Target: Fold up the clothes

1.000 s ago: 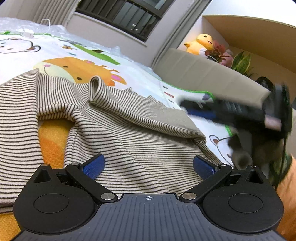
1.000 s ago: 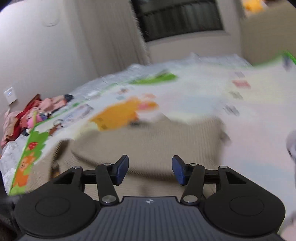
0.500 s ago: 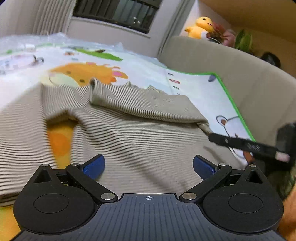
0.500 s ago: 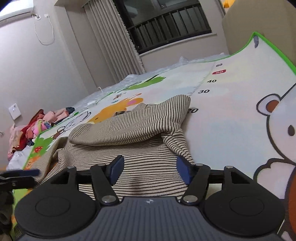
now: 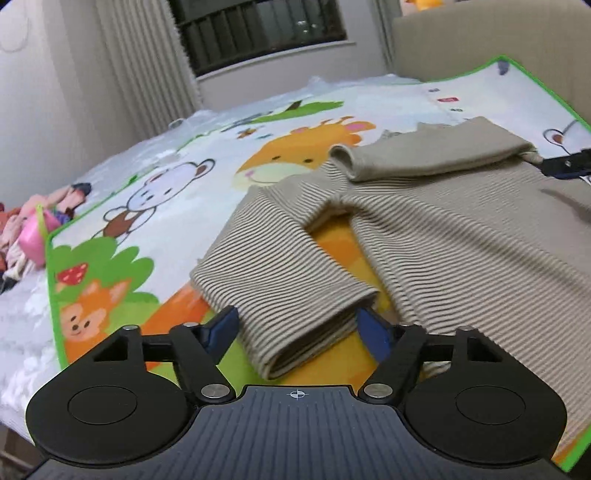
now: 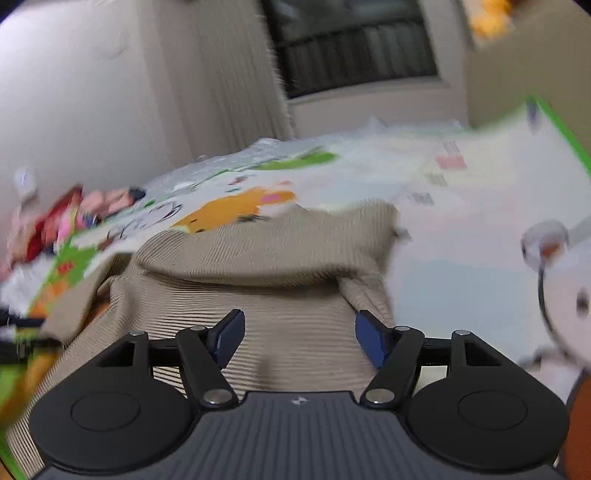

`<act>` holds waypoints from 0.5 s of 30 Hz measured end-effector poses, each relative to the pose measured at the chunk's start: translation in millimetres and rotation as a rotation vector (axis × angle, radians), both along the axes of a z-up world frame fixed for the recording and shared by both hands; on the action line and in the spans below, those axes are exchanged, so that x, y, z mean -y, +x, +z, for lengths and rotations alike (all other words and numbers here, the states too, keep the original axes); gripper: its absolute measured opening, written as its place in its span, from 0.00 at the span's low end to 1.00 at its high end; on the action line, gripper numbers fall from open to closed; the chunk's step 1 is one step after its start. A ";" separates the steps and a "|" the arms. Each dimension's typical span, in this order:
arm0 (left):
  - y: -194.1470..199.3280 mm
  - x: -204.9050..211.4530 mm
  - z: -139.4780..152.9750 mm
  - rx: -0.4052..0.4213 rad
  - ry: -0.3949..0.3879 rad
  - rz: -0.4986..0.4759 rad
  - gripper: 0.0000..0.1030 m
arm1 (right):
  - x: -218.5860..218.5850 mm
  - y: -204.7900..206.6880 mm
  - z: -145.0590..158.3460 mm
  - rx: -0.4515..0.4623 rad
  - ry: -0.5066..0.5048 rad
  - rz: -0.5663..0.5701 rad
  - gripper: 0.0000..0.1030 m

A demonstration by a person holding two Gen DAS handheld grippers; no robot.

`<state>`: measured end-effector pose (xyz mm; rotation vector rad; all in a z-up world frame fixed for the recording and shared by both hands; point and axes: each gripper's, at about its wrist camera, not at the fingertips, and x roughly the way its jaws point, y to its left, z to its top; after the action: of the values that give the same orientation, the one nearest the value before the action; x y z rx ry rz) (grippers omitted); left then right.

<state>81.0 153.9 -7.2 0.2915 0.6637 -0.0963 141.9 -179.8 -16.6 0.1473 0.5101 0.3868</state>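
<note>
A beige, dark-striped sweater [image 5: 461,236] lies flat on a cartoon play mat [image 5: 155,192]. One sleeve is folded across its upper part [image 5: 436,155]. The other sleeve runs down to its cuff [image 5: 295,321], which sits between the fingers of my left gripper [image 5: 297,330]. That gripper is open, one finger on each side of the cuff. In the blurred right wrist view, my right gripper [image 6: 299,332] hangs open just above the sweater's body [image 6: 277,266], holding nothing. A black part of the right gripper [image 5: 569,164] shows at the left wrist view's right edge.
A pile of pink and red clothes [image 5: 29,229] lies off the mat's left green edge [image 5: 50,280]. A beige sofa [image 5: 480,33] stands at the back right, with a curtain [image 5: 147,66] and a barred window [image 5: 258,33] behind.
My left gripper has swung left from the sweater's body to the sleeve cuff, and its jaws have narrowed around it. My right gripper has pulled back from the folded sleeve and is moving.
</note>
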 end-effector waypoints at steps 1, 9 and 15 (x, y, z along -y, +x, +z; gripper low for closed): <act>2.1 -3.4 0.7 0.003 -0.011 0.011 0.43 | -7.7 -2.1 6.0 0.019 -0.025 0.018 0.65; 19.0 -18.6 57.8 0.105 -0.276 0.000 0.08 | -71.2 4.3 38.2 -0.087 0.154 0.238 0.32; 16.4 -7.1 88.8 0.162 -0.348 -0.068 0.08 | -127.3 -1.9 45.5 -0.058 0.288 0.350 0.59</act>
<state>97.4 161.0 81.6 -0.0143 0.4653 -0.2474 140.0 -52.6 28.9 0.3507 0.5361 0.8002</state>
